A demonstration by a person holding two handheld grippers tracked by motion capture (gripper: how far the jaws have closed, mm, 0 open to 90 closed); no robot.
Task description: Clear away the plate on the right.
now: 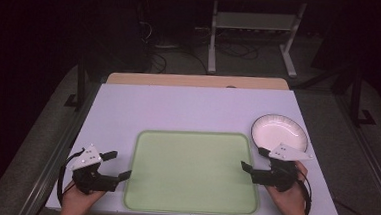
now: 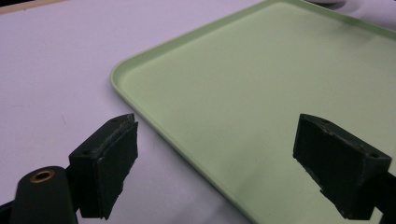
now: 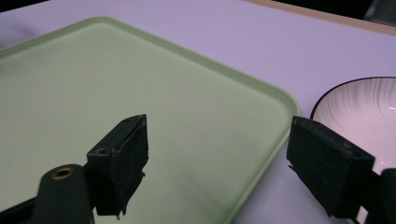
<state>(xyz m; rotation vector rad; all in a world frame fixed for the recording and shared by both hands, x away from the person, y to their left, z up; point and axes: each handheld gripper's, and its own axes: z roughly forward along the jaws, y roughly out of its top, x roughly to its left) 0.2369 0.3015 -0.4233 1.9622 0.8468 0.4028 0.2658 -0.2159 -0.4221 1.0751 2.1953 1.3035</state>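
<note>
My right claw [image 1: 252, 159] — jaws spread, empty — sits nearest the white plate [image 1: 279, 131], just ahead-right; left claw [image 1: 116, 165] gapes beside the green tray [image 1: 192, 172].

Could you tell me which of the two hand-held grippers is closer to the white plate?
The right hand-held gripper: the white plate lies just beyond it, right of the green tray. The left hand-held gripper is across that tray.

No readable text, labels or numbers — none anywhere
</note>
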